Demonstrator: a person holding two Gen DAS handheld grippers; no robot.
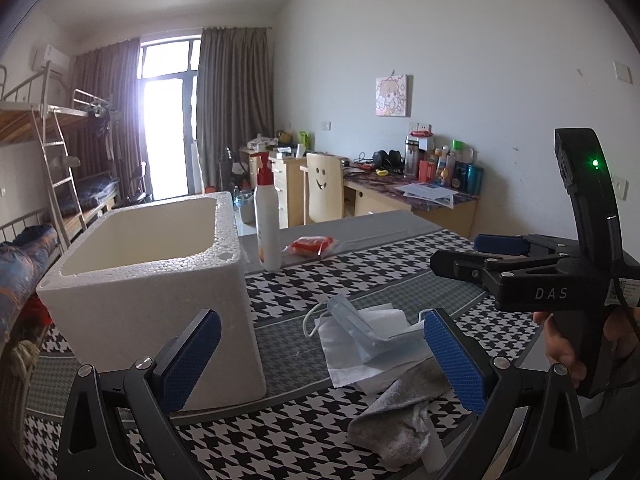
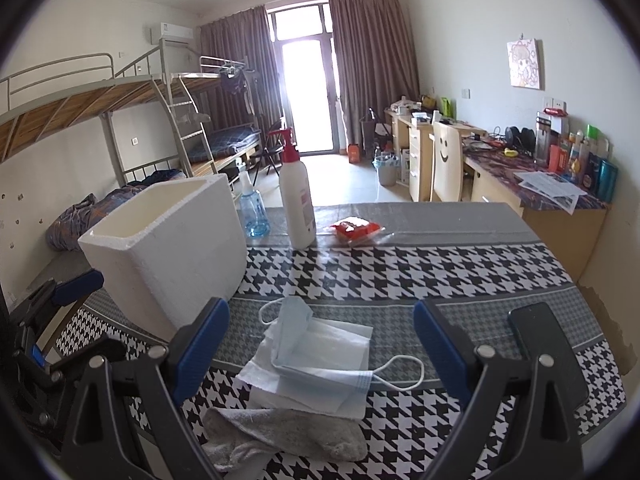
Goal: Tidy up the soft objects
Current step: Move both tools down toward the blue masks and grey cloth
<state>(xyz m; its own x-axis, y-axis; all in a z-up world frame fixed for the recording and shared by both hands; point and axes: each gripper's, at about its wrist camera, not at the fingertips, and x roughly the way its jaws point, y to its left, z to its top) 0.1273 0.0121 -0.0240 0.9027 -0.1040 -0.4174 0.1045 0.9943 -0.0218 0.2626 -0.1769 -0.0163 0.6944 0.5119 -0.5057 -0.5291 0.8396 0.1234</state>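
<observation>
A pile of soft things lies on the houndstooth tablecloth: a light blue face mask, white tissues under it, and a grey sock nearest me. A white foam box stands open-topped to their left. My left gripper is open and empty, above the pile and beside the box. My right gripper is open and empty, above the pile; it also shows in the left wrist view at the right.
A white pump bottle and a red packet stand at the table's far side. A blue spray bottle sits behind the box. A black phone lies at the right. Desks, a chair and bunk beds are beyond.
</observation>
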